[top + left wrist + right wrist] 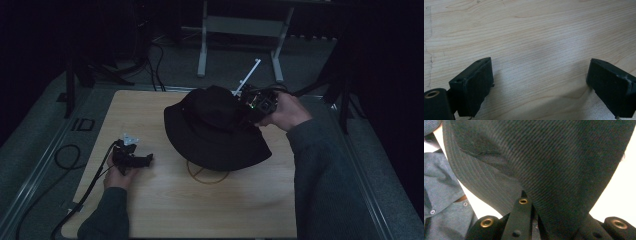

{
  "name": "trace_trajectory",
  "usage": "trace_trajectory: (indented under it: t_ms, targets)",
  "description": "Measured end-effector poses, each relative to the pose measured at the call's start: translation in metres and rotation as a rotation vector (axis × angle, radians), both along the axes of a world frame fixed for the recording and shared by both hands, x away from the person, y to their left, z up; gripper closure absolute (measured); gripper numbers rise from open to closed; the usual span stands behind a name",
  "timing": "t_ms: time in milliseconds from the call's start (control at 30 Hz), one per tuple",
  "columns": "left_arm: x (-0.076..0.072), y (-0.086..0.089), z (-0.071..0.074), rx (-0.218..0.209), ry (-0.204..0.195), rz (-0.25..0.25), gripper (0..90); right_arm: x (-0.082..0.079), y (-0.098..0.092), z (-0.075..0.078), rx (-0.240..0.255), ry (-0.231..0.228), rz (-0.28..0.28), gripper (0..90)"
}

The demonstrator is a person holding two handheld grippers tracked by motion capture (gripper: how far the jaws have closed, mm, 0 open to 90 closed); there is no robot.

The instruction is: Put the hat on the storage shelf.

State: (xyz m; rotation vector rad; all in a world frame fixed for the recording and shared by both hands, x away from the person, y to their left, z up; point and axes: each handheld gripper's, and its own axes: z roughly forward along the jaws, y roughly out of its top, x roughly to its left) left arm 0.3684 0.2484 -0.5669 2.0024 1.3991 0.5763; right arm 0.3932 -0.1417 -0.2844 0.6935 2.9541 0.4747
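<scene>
A black, wide-brimmed fabric bucket hat (pixel 215 131) sits near the centre of the pale wooden tabletop (pixel 150 210), with a thin yellowish cord loop (pixel 206 175) peeking out from under its brim at six o'clock. The right gripper (pixel 251 106) reaches in from the hat's two o'clock side and pinches the crown fabric, jaws closed on the cloth, probably to lift or turn it. The left gripper (pixel 539 82) rests at the hat's eight o'clock, jaws spread wide over bare wood, seemingly waiting.
</scene>
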Motion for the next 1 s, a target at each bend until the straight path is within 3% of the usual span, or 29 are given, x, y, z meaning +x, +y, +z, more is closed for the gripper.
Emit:
trace_trajectory:
  t_ms: [667,1000]
  targets:
    - [0.0,0.0,0.0,0.001,0.001,-0.002,7.4,-0.003,0.01,-0.007,0.01,0.02,0.018,78.1]
    - [0.0,0.0,0.0,0.002,0.001,-0.005,7.4,-0.005,0.013,-0.01,0.01,0.039,0.036,67.3]
